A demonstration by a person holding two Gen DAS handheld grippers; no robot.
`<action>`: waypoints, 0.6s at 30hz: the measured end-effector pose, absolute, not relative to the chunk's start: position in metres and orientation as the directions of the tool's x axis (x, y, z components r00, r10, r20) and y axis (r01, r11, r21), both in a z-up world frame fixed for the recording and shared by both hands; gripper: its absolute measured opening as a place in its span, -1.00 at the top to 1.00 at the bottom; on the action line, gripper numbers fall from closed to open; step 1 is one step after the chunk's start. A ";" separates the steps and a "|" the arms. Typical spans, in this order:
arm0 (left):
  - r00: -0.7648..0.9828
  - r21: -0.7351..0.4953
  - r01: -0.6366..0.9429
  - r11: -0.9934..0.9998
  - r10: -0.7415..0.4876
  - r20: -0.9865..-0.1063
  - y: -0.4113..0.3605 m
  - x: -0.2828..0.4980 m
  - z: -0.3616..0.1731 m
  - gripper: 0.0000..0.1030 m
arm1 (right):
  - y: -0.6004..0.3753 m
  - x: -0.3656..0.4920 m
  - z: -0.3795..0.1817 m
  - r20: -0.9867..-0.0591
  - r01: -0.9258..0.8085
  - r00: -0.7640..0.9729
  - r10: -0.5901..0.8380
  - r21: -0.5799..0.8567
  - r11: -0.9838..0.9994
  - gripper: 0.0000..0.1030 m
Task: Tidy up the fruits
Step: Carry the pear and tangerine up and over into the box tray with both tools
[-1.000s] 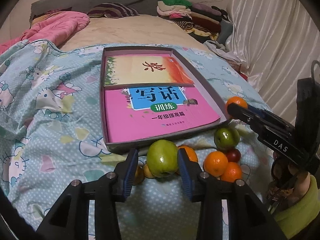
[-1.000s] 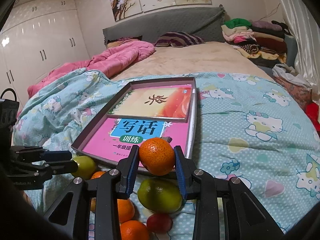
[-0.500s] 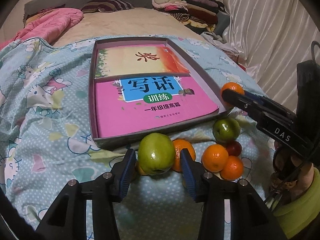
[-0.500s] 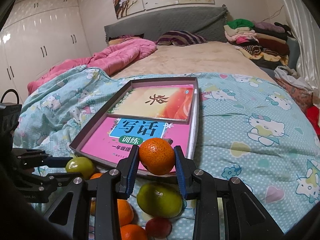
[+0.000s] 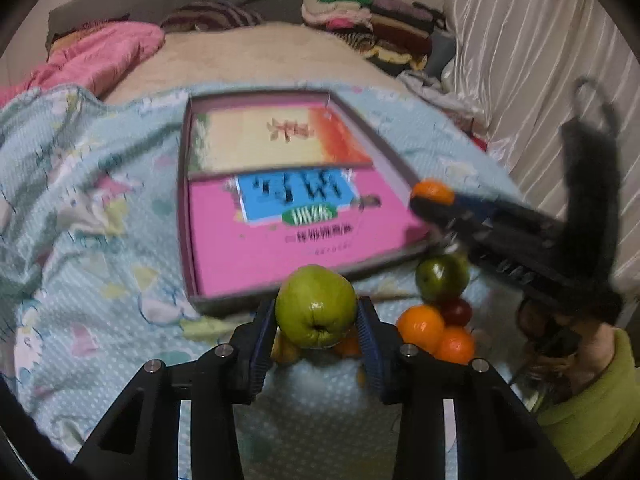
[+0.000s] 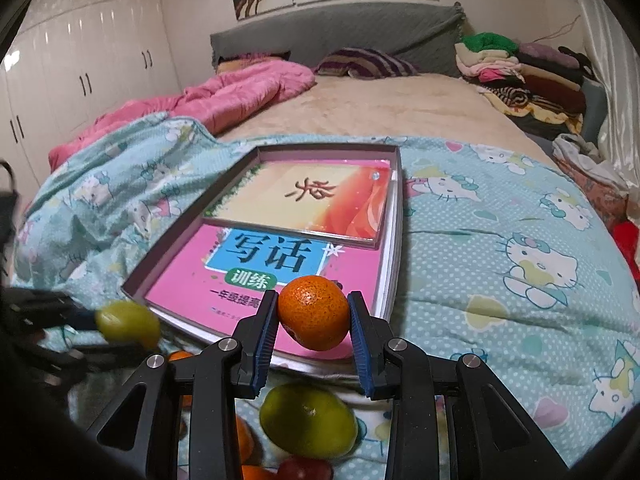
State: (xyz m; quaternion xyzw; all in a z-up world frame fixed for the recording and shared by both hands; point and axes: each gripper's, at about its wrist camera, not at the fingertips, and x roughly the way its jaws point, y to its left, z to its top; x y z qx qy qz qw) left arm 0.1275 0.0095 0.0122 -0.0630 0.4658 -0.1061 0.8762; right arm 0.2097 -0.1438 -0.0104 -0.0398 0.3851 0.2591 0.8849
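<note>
A bed (image 6: 380,108) fills the room, w/ a blue cartoon-print quilt (image 6: 500,248) spread over its near end and a pink duvet (image 6: 224,96) bunched at left. White wardrobes (image 6: 80,64) and wall pictures are seen only in the right view; a white curtain (image 5: 540,60) is seen mainly in the left view.

A shallow tray (image 6: 168,256) holding books (image 6: 280,260) is laid on the quilt, long axis running away from the cameras.

The left tongs (image 5: 316,320) are clamped on a green apple (image 5: 316,306), calyx end turned toward the lens, held above the tray's near edge. The right tongs (image 6: 313,316) are clamped on an orange (image 6: 313,312), held over the tray's near right corner.

A fruit pile (image 5: 438,312) lies on the quilt just before the tray: oranges, a green fruit, a red one. The left view is motion-blurred.
</note>
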 end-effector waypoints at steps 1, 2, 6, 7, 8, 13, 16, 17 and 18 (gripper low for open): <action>0.555 -0.214 0.124 0.969 -0.247 -0.795 0.012 0.129 0.017 0.22 | -0.143 0.212 -0.012 -0.708 -0.490 0.564 0.424 0.126 0.863 0.31; 0.559 -0.217 0.119 0.969 -0.246 -0.792 0.014 0.133 0.019 0.22 | -0.142 0.214 -0.013 -0.715 -0.491 0.559 0.419 0.122 0.863 0.31; 0.562 -0.203 0.094 0.975 -0.220 -0.797 0.020 0.152 0.017 0.22 | -0.136 0.221 -0.016 -0.733 -0.496 0.546 0.405 0.106 0.862 0.31; 0.557 -0.200 0.088 0.976 -0.215 -0.802 0.021 0.157 0.015 0.22 | -0.135 0.223 -0.016 -0.735 -0.497 0.545 0.403 0.104 0.862 0.31; 0.553 -0.199 0.084 0.976 -0.212 -0.806 0.023 0.161 0.013 0.22 | -0.134 0.225 -0.017 -0.738 -0.498 0.543 0.401 0.102 0.861 0.31; 0.541 -0.183 0.069 0.981 -0.191 -0.819 0.026 0.178 0.002 0.22 | -0.132 0.230 -0.021 -0.756 -0.502 0.536 0.377 0.074 0.862 0.31; 0.533 -0.178 0.059 0.982 -0.182 -0.826 0.028 0.182 -0.005 0.22 | -0.133 0.230 -0.025 -0.769 -0.501 0.527 0.361 0.062 0.863 0.31; 0.530 -0.178 0.057 0.982 -0.181 -0.829 0.028 0.182 -0.007 0.22 | -0.133 0.231 -0.026 -0.771 -0.501 0.525 0.359 0.060 0.863 0.31; 0.527 -0.176 0.056 0.983 -0.179 -0.831 0.028 0.183 -0.010 0.22 | -0.133 0.231 -0.026 -0.771 -0.504 0.525 0.360 0.059 0.862 0.31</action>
